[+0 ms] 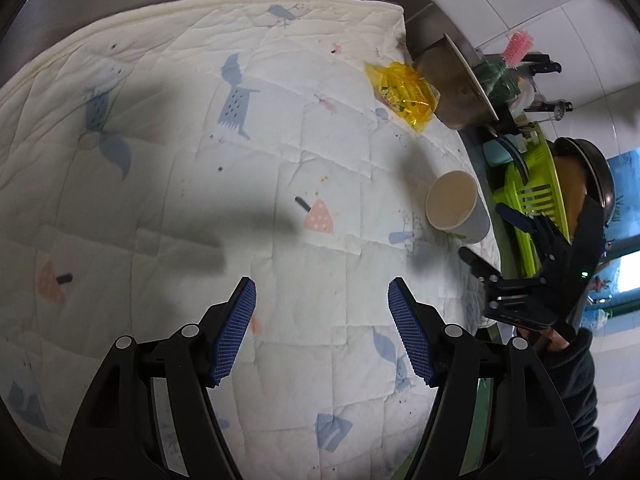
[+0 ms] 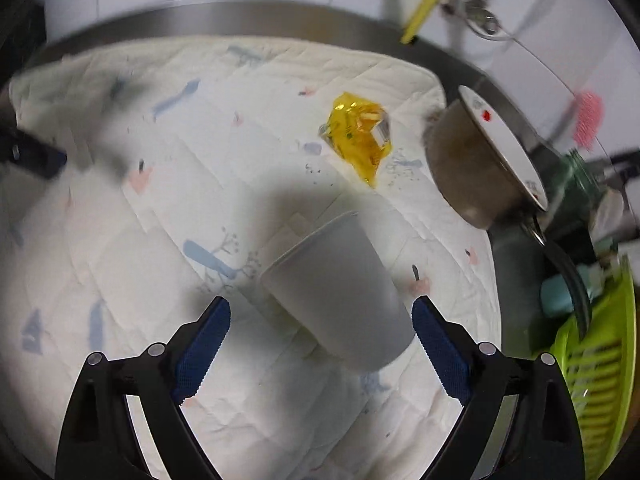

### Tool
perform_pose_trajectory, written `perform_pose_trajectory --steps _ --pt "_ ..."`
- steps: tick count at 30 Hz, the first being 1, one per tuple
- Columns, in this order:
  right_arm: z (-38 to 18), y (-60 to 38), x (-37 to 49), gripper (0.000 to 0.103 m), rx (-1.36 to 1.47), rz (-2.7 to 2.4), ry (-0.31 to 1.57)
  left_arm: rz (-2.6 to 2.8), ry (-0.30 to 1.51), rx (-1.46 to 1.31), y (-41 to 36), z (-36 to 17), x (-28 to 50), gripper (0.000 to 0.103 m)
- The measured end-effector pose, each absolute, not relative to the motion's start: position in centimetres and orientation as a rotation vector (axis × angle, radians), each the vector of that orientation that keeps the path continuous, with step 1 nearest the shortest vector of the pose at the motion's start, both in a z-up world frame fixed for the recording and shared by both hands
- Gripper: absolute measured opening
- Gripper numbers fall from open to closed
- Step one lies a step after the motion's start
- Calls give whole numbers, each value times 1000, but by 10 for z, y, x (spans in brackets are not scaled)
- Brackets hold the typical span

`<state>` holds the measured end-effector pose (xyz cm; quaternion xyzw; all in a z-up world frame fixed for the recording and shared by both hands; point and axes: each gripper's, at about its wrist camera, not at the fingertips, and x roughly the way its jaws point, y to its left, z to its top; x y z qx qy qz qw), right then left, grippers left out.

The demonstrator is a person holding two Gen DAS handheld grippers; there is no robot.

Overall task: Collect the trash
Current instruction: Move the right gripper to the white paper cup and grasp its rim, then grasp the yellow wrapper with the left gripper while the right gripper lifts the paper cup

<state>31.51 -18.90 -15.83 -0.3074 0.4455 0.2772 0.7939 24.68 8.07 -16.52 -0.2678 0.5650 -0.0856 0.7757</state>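
- On a quilted white cloth (image 1: 168,184) printed with pale blue and pink figures, spread over a steel counter (image 2: 240,16), lie the two pieces of trash I am after — a white paper cup (image 2: 340,292) and a crumpled yellow wrapper (image 2: 358,136).
- My right tongs (image 2: 320,336) are spread wide, and the cup sits between the two blue pads without either pad pressing on it that I can see; the right-hand pad is just beside the cup wall, the left-hand pad stands clear.
- The cup looks upright on the cloth near its right edge, its open mouth facing up in the left-hand view (image 1: 456,206), so its long axis runs roughly up and down and tilts away from my right tongs' line of sight.
- My left tongs (image 1: 322,320) are spread too, with only bare cloth between them; the cup lies well off to their upper right, so my right hand is clearly the nearer one.
- The wrapper lies farther on, beyond the cup, just beside a tilted metal bowl (image 2: 480,172).
- To the right stands a lime-green dish rack (image 2: 596,360).
- I judge the next move to be closing on the cup.
- There is small print on the wrapper — too small and blurred to read; no brand shows on the cup.
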Motion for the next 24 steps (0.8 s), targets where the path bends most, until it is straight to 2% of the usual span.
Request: perform_pose_trajectory --steps 8,10,12,24 --pt "-175 -178 334 88 -729 631 975 -184 1222 -552 75 -162 262 68" --pt "-178 -177 336 82 -730 634 982 -181 1223 -547 74 -161 265 68" --pt "-181 -176 339 82 -730 632 982 -181 1221 -541 73 -159 269 68" --pt "-168 -191 332 78 -606 607 967 -183 1190 -490 57 -146 310 68"
